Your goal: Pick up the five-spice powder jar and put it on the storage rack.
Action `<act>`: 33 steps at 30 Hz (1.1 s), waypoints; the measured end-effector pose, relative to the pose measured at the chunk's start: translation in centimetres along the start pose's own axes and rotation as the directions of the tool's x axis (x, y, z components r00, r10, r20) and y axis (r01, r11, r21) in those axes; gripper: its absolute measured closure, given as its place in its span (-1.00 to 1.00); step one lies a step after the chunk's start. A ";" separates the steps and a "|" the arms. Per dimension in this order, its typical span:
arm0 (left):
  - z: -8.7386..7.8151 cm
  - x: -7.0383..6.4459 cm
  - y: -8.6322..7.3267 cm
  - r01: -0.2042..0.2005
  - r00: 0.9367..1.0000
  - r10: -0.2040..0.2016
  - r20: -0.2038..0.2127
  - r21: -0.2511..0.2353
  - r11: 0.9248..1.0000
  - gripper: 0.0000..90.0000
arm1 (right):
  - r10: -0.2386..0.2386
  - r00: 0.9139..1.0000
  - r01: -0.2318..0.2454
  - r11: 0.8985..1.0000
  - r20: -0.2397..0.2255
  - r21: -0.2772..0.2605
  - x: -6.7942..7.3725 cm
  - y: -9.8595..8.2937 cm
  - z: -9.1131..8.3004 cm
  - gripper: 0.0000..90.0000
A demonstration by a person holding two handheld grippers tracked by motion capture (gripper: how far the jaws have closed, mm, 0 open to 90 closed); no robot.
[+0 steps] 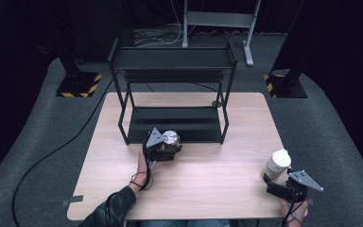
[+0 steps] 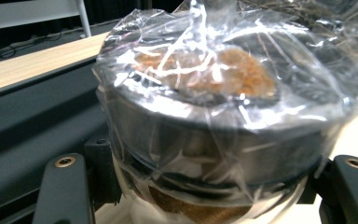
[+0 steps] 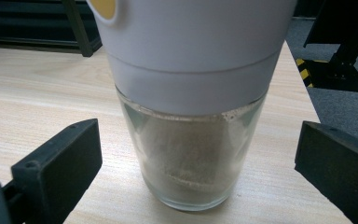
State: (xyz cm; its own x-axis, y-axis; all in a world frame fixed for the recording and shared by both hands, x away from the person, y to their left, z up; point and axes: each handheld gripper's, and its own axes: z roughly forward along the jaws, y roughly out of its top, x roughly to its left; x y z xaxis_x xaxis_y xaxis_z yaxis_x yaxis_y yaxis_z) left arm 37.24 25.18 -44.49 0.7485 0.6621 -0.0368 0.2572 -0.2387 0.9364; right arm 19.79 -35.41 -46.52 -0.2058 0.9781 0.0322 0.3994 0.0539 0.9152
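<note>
A jar wrapped in clear plastic film point(image 2: 214, 93), with a grey lid and brown contents, sits between the jaws of my left gripper point(image 2: 207, 186), which is shut on its sides. In the high view that jar point(image 1: 171, 138) and the left gripper point(image 1: 167, 147) are at the front edge of a black two-tier rack point(image 1: 170, 59). At the table's right edge stands a glass jar with a white cap point(image 1: 278, 163). My right gripper point(image 1: 275, 182) is just in front of it. In the right gripper view the glass jar point(image 3: 193, 154) stands upright between wide-apart jaws of the right gripper point(image 3: 196, 156), with gaps on both sides.
The rack's lower shelf point(image 2: 28, 126) lies right behind the wrapped jar. The wooden table point(image 1: 194, 184) has bare room between the two hands. Black stands with yellow-striped bases point(image 1: 80, 85) and cables lie on the grey floor beyond.
</note>
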 end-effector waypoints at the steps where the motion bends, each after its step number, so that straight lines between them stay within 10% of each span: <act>1: -0.3 0.2 0.3 -0.006 1.000 0.006 0.002 -0.003 1.000 -0.33 | -0.001 1.000 0.001 1.000 -0.001 0.001 0.0 0.0 0.0 -1.00; 33: -3.4 4.1 4.8 -0.037 0.999 0.038 0.031 -0.027 0.999 -0.33 | -0.006 1.000 0.006 1.000 -0.007 0.011 -0.1 0.2 0.1 -1.00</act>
State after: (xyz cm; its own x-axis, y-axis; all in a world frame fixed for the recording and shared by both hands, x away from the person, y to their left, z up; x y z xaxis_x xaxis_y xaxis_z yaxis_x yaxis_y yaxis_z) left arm 39.45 29.18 -38.99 0.7765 0.6300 -0.0125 0.2128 -0.2435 0.9463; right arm 19.94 -35.45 -46.38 -0.2146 0.9763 0.0294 0.4083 0.0624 0.9107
